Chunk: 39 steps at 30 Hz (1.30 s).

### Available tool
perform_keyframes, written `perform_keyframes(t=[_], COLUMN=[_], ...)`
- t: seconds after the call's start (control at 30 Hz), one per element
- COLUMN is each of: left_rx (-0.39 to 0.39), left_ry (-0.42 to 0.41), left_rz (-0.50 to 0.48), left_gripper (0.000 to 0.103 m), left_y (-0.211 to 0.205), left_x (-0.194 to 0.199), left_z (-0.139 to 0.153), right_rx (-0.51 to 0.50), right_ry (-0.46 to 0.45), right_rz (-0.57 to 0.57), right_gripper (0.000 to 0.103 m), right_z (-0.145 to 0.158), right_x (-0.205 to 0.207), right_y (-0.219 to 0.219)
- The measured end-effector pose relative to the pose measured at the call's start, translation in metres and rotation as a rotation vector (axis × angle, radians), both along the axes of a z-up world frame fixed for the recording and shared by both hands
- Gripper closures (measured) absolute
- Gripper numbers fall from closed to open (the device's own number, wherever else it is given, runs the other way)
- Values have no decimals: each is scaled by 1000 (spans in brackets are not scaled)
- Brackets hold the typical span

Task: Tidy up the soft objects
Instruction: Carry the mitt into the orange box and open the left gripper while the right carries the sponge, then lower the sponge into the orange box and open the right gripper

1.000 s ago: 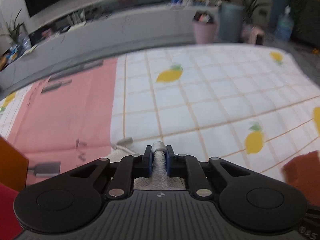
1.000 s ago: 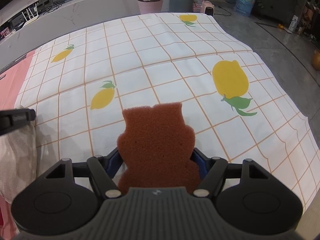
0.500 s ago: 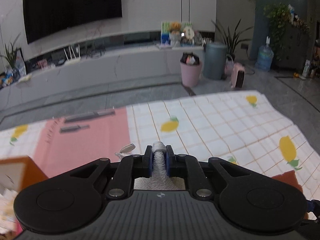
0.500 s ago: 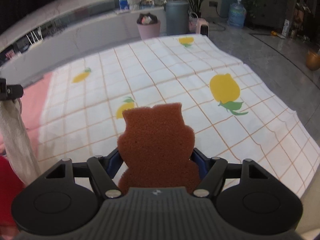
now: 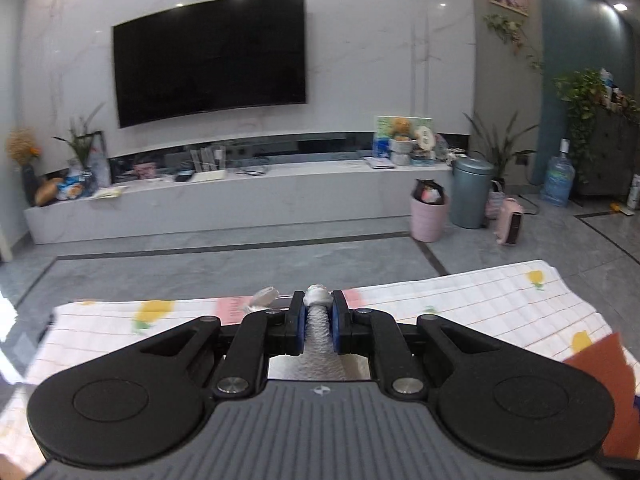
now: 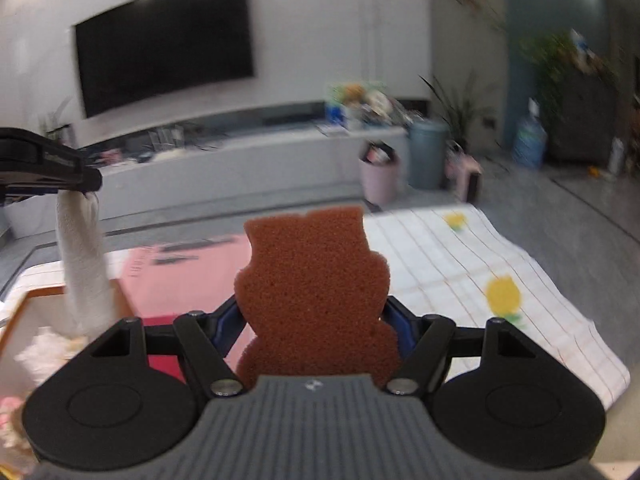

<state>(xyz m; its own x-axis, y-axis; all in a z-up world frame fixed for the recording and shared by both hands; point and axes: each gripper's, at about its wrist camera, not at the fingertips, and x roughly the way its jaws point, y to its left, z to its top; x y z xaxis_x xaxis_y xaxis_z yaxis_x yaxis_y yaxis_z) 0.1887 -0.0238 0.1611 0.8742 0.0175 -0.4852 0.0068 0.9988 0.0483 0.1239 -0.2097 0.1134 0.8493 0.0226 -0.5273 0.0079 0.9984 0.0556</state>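
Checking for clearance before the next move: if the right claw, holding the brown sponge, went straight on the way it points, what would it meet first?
Probably the pink mat on the checked cloth. The right claw, shut on the sponge, points slightly downward; nothing else shows ahead, though the sponge hides part of the line and depth is unclear.

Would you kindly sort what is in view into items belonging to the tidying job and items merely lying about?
Job items:
- white towel in the left gripper
- brown bear-shaped sponge in the right gripper
- orange-rimmed box

Lying about:
- television
- pink bin
- grey bin
- water bottle
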Motion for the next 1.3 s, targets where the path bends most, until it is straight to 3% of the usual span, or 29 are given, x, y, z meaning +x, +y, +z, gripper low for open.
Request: perform_keyframes(t=[0.17,0.33,0.53,0.67,0.83,0.97,1.03,1.13,1.2,1.3], left_rx=[85,161,114,46,-42,-63,-51,-74,-93,-99], left_ry=[56,131,274,265,231,285,308,333,342,313], left_rz=[37,86,129,139,168,206,212,197,161,173], left_gripper=[90,89,89,89,89,89,83,59,35,34], left_y=[47,86,115,123,133,142,142,145,147,150], left_x=[-30,-44,-30,-7,32,60,69,70,67,50], left_z=[1,-28,-83,-103,-108,-127,-139,-148,-147,-130], right_rx=[-20,8,27,28,55,67,63,73,83,89], right_ry=[-24,-3,40,66,57,19,5,21,36,48], right_rz=[93,199,301,339,330,325,335,349,355,345], right_gripper=[31,31,31,31,31,31,31,31,31,31], right_z=[18,16,-5,-18,-29,-37,-41,-47,-50,-51], right_x=[-16,-20,-21,-17,-14,-16,-23,-19,-15,-9], right_y=[51,93,133,145,145,140,145,144,145,148])
